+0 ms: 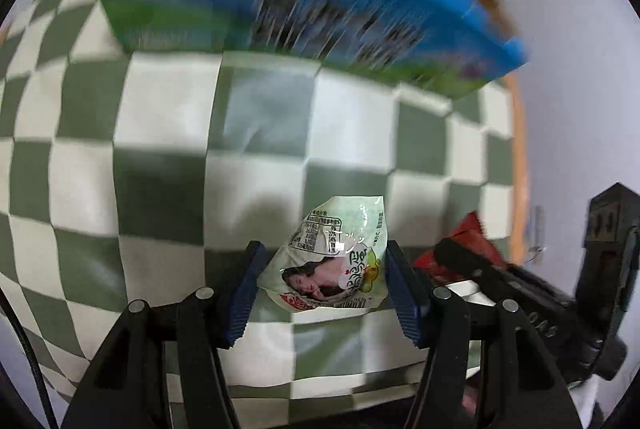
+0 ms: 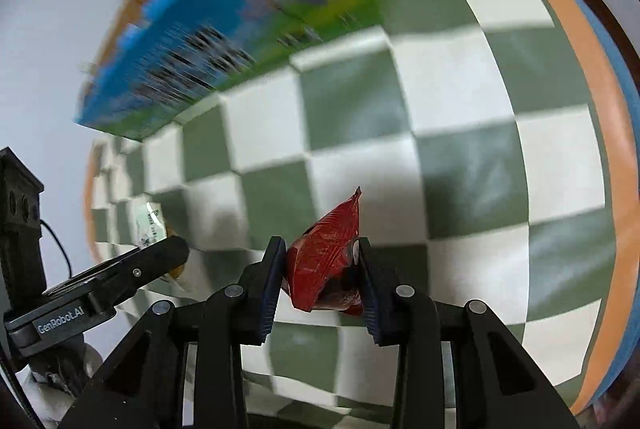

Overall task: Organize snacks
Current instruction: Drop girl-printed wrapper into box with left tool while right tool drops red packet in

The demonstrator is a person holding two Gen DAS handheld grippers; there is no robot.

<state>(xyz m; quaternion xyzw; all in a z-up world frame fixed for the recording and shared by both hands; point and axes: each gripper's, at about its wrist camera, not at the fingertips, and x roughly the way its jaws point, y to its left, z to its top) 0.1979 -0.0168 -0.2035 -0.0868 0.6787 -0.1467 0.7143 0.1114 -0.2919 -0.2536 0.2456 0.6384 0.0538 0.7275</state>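
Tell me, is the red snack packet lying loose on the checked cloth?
No: the red packet is clamped between the pads of the right gripper, held above the checked cloth.
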